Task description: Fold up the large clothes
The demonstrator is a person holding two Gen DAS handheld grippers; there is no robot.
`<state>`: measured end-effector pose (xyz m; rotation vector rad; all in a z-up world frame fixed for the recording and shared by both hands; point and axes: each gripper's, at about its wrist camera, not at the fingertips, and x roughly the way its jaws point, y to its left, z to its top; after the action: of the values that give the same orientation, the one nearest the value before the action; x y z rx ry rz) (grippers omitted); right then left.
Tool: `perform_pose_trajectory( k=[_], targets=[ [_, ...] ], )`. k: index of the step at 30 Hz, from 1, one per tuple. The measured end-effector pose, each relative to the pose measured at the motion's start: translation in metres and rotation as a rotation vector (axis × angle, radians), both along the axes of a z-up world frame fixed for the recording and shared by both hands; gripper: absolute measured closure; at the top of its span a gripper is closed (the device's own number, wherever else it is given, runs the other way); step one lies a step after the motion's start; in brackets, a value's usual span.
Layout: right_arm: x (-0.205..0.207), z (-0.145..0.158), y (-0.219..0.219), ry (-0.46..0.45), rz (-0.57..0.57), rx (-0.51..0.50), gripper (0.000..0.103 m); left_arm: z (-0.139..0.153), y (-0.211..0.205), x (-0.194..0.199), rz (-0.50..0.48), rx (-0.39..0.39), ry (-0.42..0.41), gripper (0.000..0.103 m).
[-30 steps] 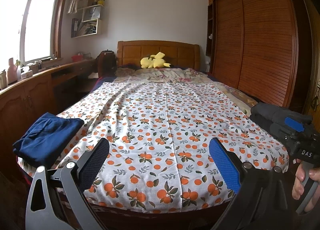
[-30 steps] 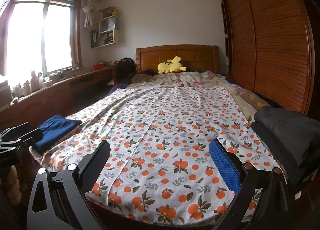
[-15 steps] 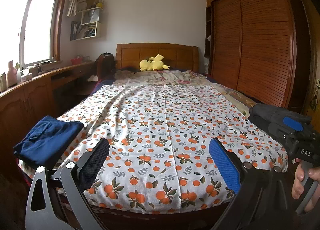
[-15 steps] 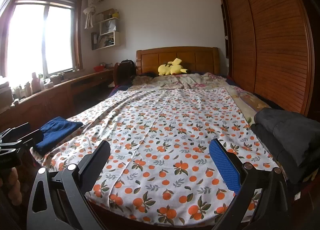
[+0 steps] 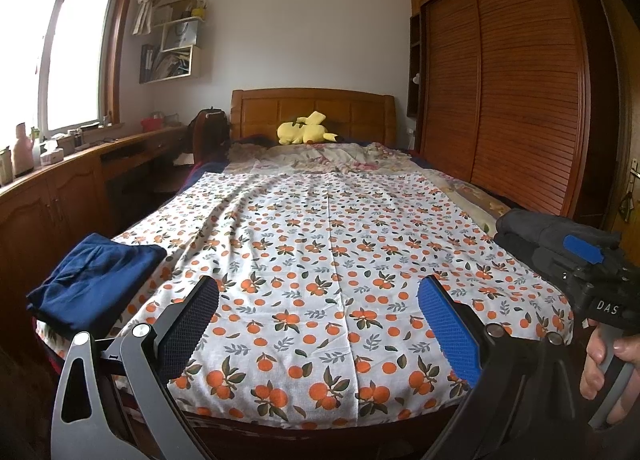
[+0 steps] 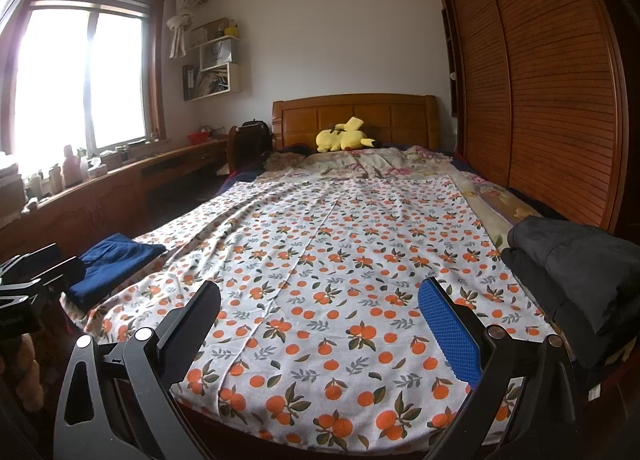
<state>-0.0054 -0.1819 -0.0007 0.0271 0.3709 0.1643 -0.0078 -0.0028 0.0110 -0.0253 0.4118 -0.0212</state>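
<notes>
A folded navy garment (image 5: 96, 280) lies on the bed's near left corner; it also shows in the right wrist view (image 6: 114, 262). A pile of dark grey clothes (image 6: 580, 264) sits on the near right corner, also in the left wrist view (image 5: 548, 232). My left gripper (image 5: 318, 312) is open and empty, held off the foot of the bed. My right gripper (image 6: 320, 312) is open and empty, also off the foot of the bed. The right gripper's body shows at the right edge of the left wrist view (image 5: 592, 280).
The bed (image 5: 328, 227) has an orange-print sheet. A yellow plush toy (image 5: 306, 133) lies by the wooden headboard. A wooden wardrobe (image 5: 512, 91) stands along the right. A low wooden cabinet with bottles (image 5: 60, 187) runs under the window on the left.
Both grippers have drawn back slightly from the bed and tilted a little up. Both stay open and empty. The clothes have not moved.
</notes>
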Motion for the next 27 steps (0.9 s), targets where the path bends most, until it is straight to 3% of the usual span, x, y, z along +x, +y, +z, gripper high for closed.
perform_pose_trajectory(
  k=[27],
  targets=[
    [0.0001, -0.0004, -0.0016, 0.001, -0.003, 0.001, 0.007, 0.0017, -0.0027, -0.0017, -0.006, -0.002, -0.006, 0.003]
  ],
)
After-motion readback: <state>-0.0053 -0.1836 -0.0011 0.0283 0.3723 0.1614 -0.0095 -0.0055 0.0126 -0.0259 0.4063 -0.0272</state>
